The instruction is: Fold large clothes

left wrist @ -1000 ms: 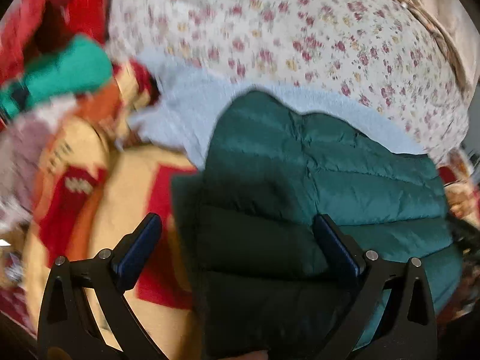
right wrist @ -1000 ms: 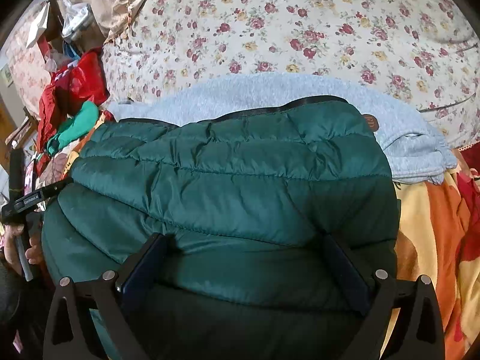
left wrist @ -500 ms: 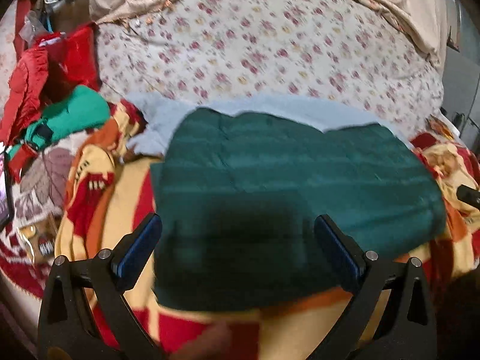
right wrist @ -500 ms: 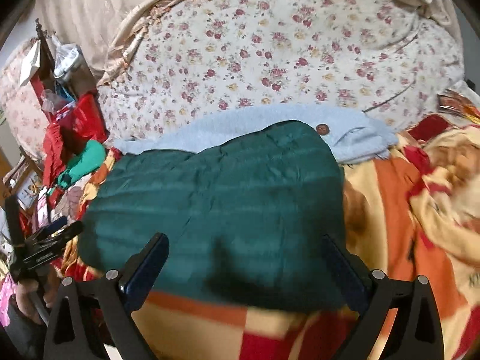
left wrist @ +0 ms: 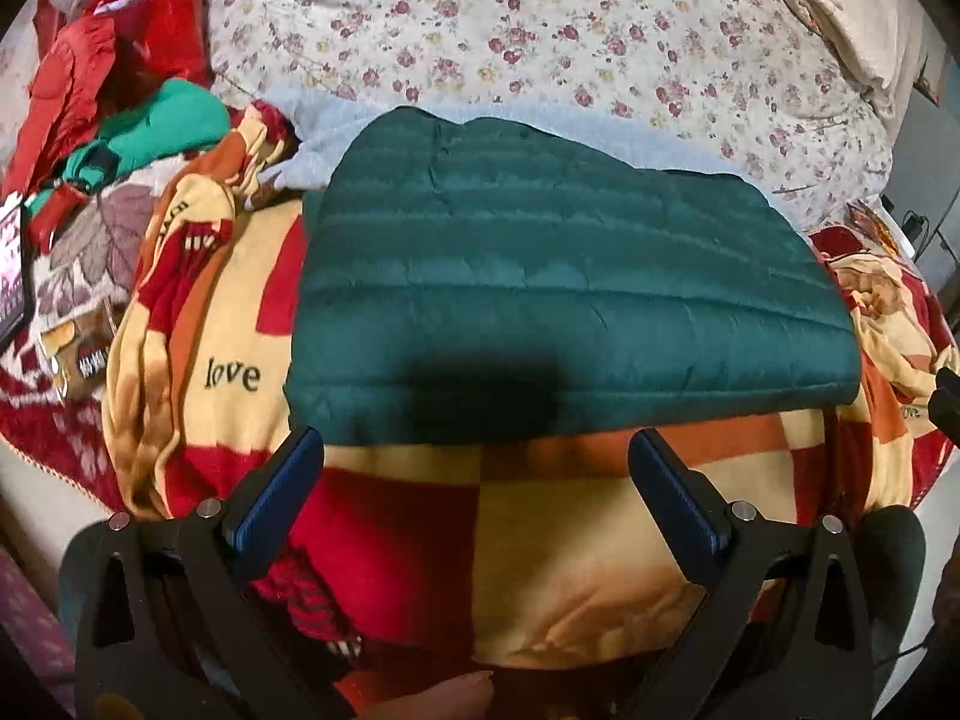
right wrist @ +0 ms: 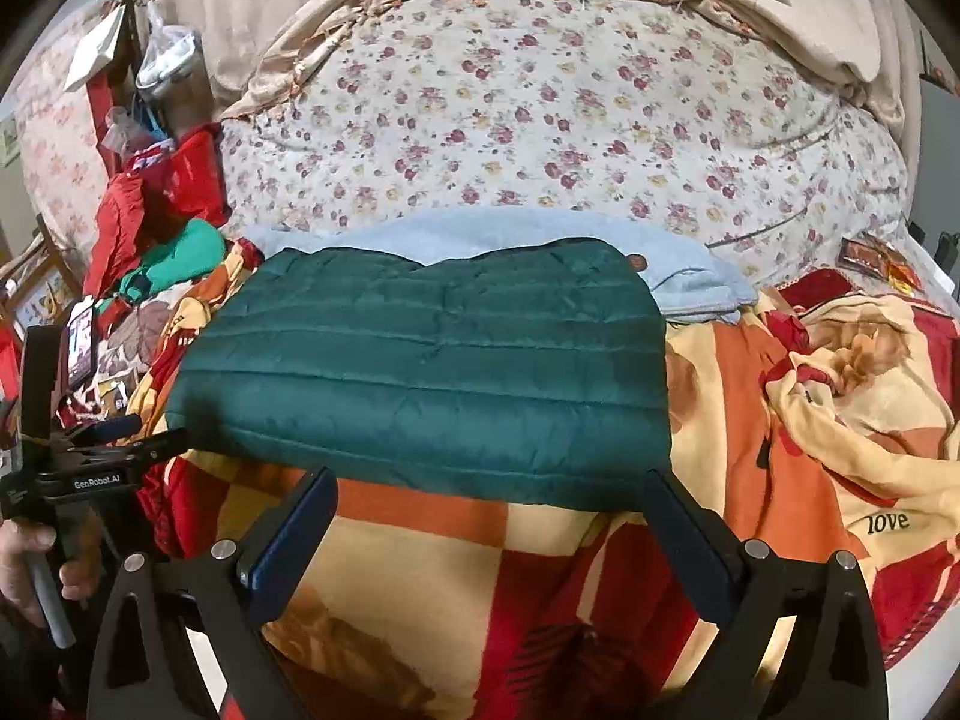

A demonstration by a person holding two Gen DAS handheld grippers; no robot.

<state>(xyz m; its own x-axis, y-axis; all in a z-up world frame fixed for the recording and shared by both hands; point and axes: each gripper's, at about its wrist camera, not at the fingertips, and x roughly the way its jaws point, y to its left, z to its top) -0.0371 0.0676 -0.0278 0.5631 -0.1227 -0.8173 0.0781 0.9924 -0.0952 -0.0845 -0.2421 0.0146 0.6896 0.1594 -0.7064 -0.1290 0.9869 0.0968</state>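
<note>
A dark green quilted puffer jacket (left wrist: pixel 558 300) lies folded into a rectangle at the centre of the frame, on a red, orange and cream checked blanket (left wrist: pixel 564 540) covering the bed. Behind it sits a pale blue fleece garment (right wrist: pixel 678 270). The left gripper (left wrist: pixel 477 501) and right gripper (right wrist: pixel 489 534) hang below the jacket, fingers spread wide and released, grasping nothing.

The green puffer jacket (right wrist: pixel 426 372) lay folded into a flat rectangle on the checkered blanket (right wrist: pixel 780 420), its far edge overlapping a pale blue towel (right wrist: pixel 690 276). The right tool (right wrist: pixel 486 516) hung wide open just short of the jacket's near edge, holding nothing. The left tool (right wrist: pixel 120 450) sat off at the left, gripped by a hand (right wrist: pixel 30 564).
</note>
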